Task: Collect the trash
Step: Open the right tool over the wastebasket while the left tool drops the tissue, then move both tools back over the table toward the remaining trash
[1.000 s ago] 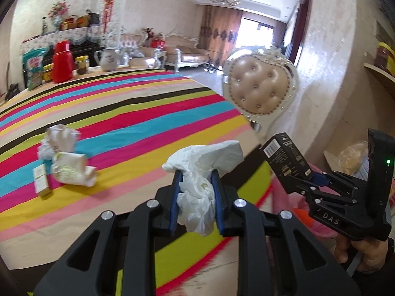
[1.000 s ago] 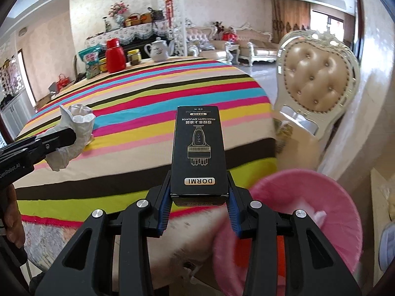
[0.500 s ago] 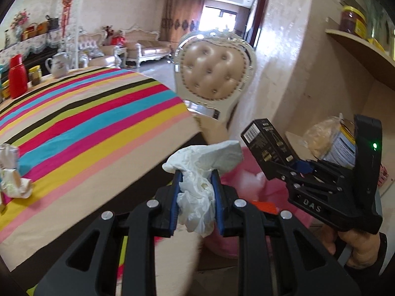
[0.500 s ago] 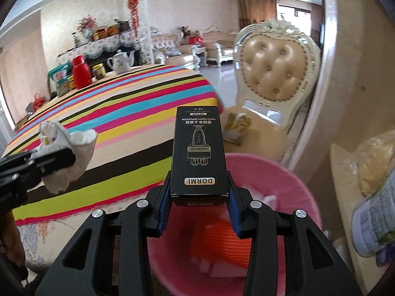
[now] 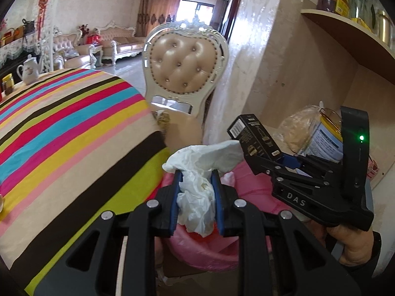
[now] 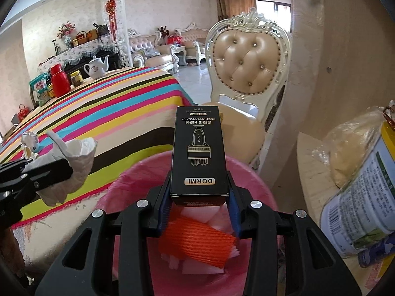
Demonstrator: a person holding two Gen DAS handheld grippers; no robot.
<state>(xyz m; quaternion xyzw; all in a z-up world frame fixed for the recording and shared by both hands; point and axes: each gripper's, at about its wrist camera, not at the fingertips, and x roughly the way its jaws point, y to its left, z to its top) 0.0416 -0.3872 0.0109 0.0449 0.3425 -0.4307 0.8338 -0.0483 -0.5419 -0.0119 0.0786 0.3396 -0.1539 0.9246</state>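
Note:
My left gripper is shut on a crumpled white tissue and holds it over the near rim of a pink-lined trash bin. My right gripper is shut on a black DORMI box and holds it above the bin, which holds an orange net and white scraps. The right gripper with the box shows at the right in the left wrist view. The left gripper with the tissue shows at the left in the right wrist view.
A striped tablecloth table lies to the left, with more crumpled paper, a teapot and a red flask. A padded chair stands behind the bin. A shelf at the right holds a tin and a bag.
Both grippers have moved right, off the table edge, and now hang over the pink bin. Each still holds its item.

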